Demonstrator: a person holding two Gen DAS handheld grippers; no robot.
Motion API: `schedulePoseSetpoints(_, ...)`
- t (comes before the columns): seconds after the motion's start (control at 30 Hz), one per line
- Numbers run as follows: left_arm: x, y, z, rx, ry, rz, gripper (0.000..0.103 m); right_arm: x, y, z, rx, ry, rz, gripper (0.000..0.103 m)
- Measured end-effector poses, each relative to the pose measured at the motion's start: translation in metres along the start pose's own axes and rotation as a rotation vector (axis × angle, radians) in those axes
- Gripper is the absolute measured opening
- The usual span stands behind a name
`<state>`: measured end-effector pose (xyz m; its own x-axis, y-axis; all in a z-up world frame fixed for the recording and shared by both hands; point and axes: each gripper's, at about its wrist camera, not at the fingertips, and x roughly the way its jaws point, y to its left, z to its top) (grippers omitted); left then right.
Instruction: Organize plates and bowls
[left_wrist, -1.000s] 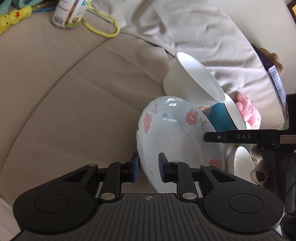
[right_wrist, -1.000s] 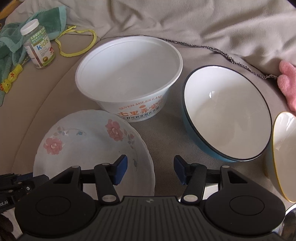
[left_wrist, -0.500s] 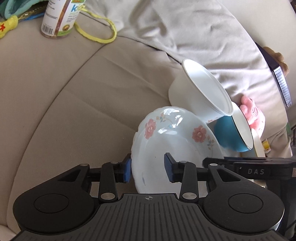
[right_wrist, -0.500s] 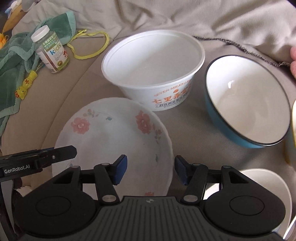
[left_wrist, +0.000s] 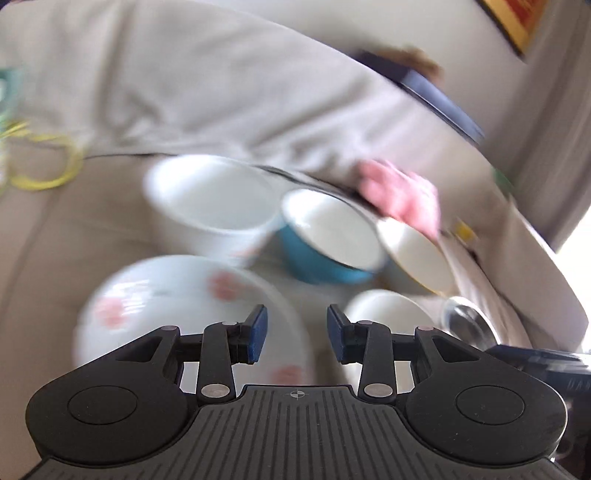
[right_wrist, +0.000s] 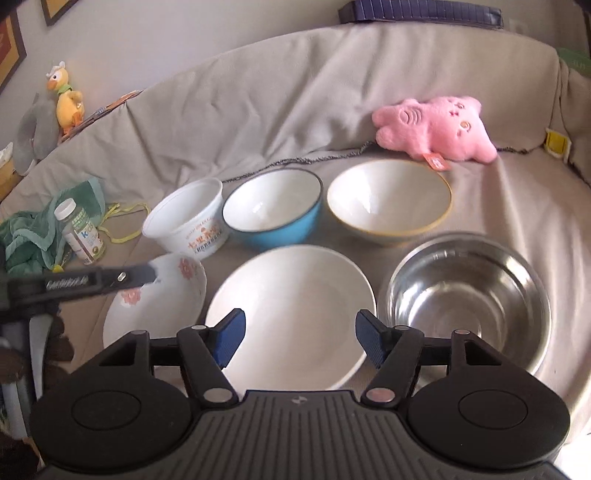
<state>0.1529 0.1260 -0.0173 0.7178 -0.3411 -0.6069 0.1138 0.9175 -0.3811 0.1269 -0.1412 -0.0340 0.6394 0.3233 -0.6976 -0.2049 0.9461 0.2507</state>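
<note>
- Since the earlier frames both grippers have pulled back from the floral plate (right_wrist: 159, 306), which the left gripper (left_wrist: 295, 334) held by its rim and which now lies flat on the beige sofa cover (right_wrist: 258, 110)
- Left gripper: jaws apart, nothing between the pads; its view is motion-blurred
- Right gripper (right_wrist: 297, 341): jaws opening, empty, above the plain white plate (right_wrist: 291, 295)
- Back row, left to right: white printed tub (right_wrist: 188, 221), blue bowl (right_wrist: 273, 214), cream bowl with yellow rim (right_wrist: 388, 201)
- Front row, left to right: floral plate, white plate, steel bowl (right_wrist: 469, 295) just beside it
- Pink plush toy (right_wrist: 436, 127) lies behind the cream bowl; a vitamin bottle (right_wrist: 79, 232) stands by a green cloth (right_wrist: 33, 236) at far left
</note>
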Motion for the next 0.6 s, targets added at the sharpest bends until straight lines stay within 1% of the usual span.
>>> schedulePoseSetpoints(0.07,0.023,-0.025,0.005,0.085,0.034,-0.003,0.039,0.007,-0.007,-0.019,0.027,0.022,0.006,0.070)
schedulePoseSetpoints(0.13,0.044,-0.041,0.009,0.142,0.055,0.019,0.039,0.022,-0.019,-0.030,0.124,0.053,0.044,0.070)
schedulePoseSetpoints(0.2,0.065,-0.051,0.011,0.181,0.081,0.040,0.039,0.038,-0.034,-0.035,0.223,0.061,0.068,0.068)
schedulePoseSetpoints(0.23,0.074,-0.054,0.012,0.186,0.101,0.048,0.039,0.047,-0.037,-0.034,0.243,0.070,0.070,0.058)
schedulePoseSetpoints(0.27,0.086,-0.057,0.014,0.189,0.123,0.056,0.039,0.054,-0.039,-0.033,0.252,0.074,0.076,0.052)
schedulePoseSetpoints(0.3,0.095,-0.058,0.015,0.193,0.143,0.067,0.039,0.058,-0.040,-0.033,0.264,0.065,0.083,0.048)
schedulePoseSetpoints(0.43,0.124,-0.061,0.012,0.232,0.214,0.108,0.039,0.073,-0.049,-0.031,0.322,0.035,0.096,0.049)
schedulePoseSetpoints(0.53,0.138,-0.059,0.008,0.224,0.265,0.090,0.038,0.091,-0.055,-0.033,0.371,0.072,0.127,0.049)
schedulePoseSetpoints(0.6,0.145,-0.057,0.006,0.214,0.280,0.085,0.040,0.093,-0.053,-0.037,0.350,0.050,0.124,0.048)
